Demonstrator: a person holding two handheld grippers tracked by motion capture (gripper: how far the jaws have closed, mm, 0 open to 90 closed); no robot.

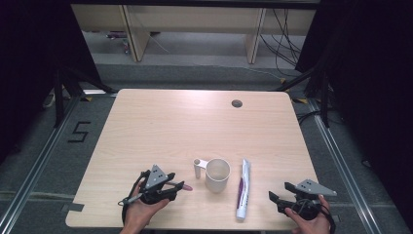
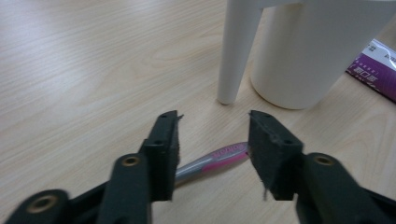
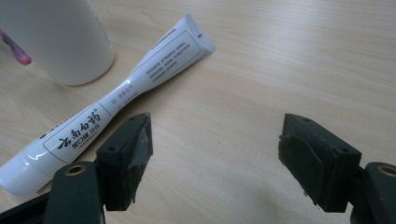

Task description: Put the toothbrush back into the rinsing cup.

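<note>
Left claw (image 2: 212, 144) is spread w/ the pink toothbrush (image 2: 215, 157) lying on the worktop (image 1: 160, 126) btwn its jaws, beside the cup (image 1: 217, 174). Centre it, then squeeze. Right claw (image 3: 215, 156) is spread, idle near the toothpaste (image 3: 116, 93).

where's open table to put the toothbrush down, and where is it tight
The whole far half of the table, from the cup back to the round hole, is bare, as is the left side beyond the left gripper. It is crowded at the near middle: toothbrush, cup and toothpaste tube lie close together, with the right gripper just beyond.
</note>
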